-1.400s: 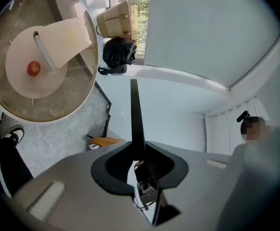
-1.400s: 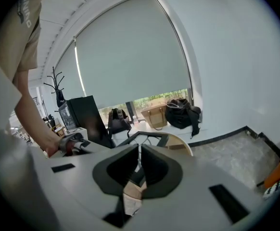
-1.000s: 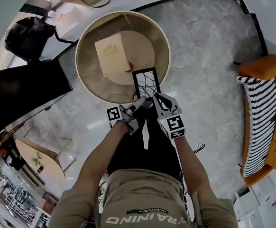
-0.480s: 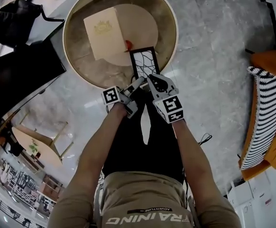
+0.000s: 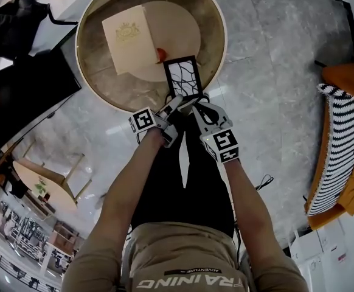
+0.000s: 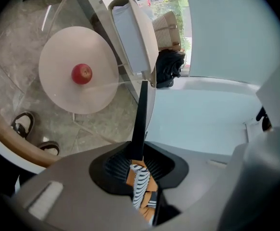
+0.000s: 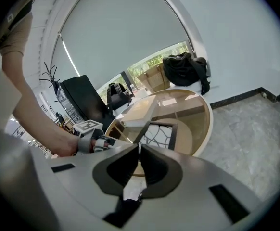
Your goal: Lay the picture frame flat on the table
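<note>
While both grippers are held at the near rim of the round glass table (image 5: 221, 41), the picture frame (image 5: 183, 78) is found just inside that rim, its black border and white patterned face turned up toward the head view. Its near short edge is met by the two tools side by side. The left gripper (image 6: 136, 160) is clenched on the frame, which is seen edge-on as a thin black strip rising from between the ribbed pads (image 6: 115, 166). The right gripper (image 7: 139, 150) is drawn together on the frame's near corner, the jaws forming a narrow V that closes at the tips. Whether the frame's far edge rests on the glass cannot be told. A red apple (image 5: 160, 55) is seen on the pale round disc (image 5: 186, 32) at the table's centre, just beyond the frame. A cream box (image 5: 128, 38) is placed just beside the apple.
</note>
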`<state>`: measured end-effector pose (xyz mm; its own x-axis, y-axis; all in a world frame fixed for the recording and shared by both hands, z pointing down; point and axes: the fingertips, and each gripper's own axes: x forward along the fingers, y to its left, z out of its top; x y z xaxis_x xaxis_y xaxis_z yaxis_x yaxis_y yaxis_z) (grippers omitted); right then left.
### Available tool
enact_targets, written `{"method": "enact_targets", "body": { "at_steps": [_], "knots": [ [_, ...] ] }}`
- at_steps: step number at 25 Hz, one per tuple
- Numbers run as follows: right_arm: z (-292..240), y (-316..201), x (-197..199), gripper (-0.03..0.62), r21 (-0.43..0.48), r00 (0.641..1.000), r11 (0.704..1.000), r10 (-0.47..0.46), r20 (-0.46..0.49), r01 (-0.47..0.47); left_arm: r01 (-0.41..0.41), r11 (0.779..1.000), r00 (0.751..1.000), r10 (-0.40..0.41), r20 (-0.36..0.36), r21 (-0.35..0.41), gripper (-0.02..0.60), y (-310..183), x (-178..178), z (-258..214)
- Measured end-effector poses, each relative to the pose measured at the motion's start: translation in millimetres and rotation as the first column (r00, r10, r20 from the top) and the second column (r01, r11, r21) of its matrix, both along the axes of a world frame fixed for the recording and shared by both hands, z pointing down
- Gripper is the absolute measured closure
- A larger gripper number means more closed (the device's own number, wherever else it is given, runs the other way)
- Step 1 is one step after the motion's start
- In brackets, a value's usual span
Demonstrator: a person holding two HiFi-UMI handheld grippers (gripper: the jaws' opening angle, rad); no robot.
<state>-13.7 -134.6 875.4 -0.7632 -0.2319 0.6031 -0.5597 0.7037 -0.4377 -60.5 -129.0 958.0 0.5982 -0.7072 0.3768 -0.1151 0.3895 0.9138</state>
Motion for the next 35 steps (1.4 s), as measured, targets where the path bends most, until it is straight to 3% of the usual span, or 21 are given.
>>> {"method": "enact_targets", "body": {
  "at_steps": [5,10,18,22,24,27,35],
  "knots": [
    [5.8,8.8,-3.0,0.576,-0.022,1.0,1.0,0.011,0.008,-0.011,0.005,0.998,0.992,0.003,0.128,-0.057,0.508,0.1,-1.9,13.4],
    [10.7,6.2,-8.7,0.576,-0.03,1.0,0.999,0.014,-0.006,-0.014,0.01,0.996,0.963,0.015,0.27,-0.094,0.495,0.0,-3.9,15.7],
    [6.3,-5.4,-0.9,0.576,-0.032,0.998,0.998,0.063,-0.001,-0.063,0.022,0.976,0.845,0.097,0.526,-0.215,0.431,0.9,-15.0,19.9],
    [11.6,-0.8,9.1,0.576,-0.04,0.997,0.996,0.074,-0.01,-0.075,-0.009,0.963,0.756,0.183,0.628,-0.27,0.402,-1.2,-23.4,21.9],
    [14.9,2.9,13.2,0.576,-0.047,0.997,0.996,0.079,-0.015,-0.079,-0.014,0.956,0.728,0.212,0.652,-0.294,0.391,-1.8,-25.1,23.7],
    [15.7,9.8,15.3,0.576,-0.057,0.997,0.995,0.076,-0.021,-0.077,-0.021,0.945,0.717,0.241,0.654,-0.326,0.383,0.4,-24.7,25.3],
    [11.0,6.8,14.1,0.576,-0.048,0.998,0.996,0.07,-0.008,-0.07,-0.085,0.916,0.647,0.35,0.678,-0.391,0.371,3.4,-26.6,30.7]
  ]
}}
